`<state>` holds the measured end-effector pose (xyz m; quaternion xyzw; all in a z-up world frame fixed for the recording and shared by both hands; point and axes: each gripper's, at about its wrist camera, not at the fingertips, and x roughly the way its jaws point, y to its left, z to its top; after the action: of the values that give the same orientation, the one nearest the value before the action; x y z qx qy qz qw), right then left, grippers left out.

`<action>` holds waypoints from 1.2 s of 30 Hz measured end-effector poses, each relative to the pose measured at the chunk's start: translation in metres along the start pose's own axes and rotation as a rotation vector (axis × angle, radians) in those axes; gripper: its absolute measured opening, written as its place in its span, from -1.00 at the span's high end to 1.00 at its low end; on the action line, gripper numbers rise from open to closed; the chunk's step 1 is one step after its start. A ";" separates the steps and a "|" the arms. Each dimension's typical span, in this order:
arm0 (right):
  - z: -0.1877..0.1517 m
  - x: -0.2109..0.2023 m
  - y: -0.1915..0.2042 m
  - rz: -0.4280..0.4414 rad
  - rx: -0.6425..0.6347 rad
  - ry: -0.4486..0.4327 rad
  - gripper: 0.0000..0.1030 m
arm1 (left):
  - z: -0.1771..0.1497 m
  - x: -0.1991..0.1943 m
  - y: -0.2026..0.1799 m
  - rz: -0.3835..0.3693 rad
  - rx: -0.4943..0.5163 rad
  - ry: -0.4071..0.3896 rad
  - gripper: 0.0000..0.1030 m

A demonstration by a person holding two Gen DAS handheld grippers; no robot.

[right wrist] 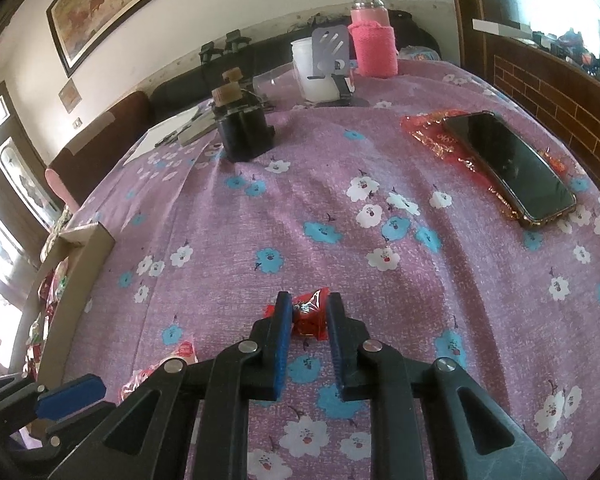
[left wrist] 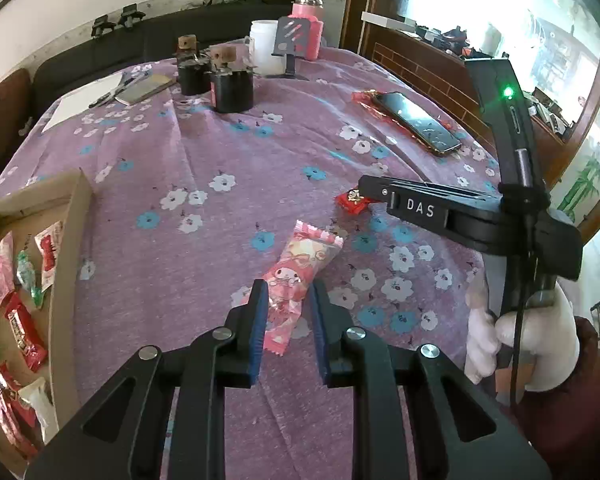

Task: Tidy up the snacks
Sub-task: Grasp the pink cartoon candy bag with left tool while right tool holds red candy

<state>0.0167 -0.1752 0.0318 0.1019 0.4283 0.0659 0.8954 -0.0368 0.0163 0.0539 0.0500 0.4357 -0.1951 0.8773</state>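
Straddled light, crinkly pink snack packet (left wrist: 298, 280) with left gripper (left wrist: 288, 312) narrowly open, likely slippery, best pinched mid-body; right gripper (right wrist: 309, 320) likewise around small red candy (right wrist: 310, 314), cardboard box (left wrist: 66, 248) at 9 o'clock.

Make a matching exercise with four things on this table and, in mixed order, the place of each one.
Things:
1. pink cartoon snack packet
2. small red candy
3. phone
4. cardboard box

Places:
A. on a red wrapper, near the table's right edge
B. between the left gripper's fingers
C. at the table's left edge, holding many snacks
D. between the right gripper's fingers

Pairs: 1-B, 2-D, 3-A, 4-C
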 end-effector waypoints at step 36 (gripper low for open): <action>0.007 0.011 -0.016 0.030 0.083 0.018 0.32 | -0.004 0.046 -0.029 0.060 0.140 0.006 0.43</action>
<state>0.0291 -0.1894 0.0238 0.1447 0.4371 0.0623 0.8855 -0.0258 -0.0230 0.0175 0.1249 0.4220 -0.1985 0.8757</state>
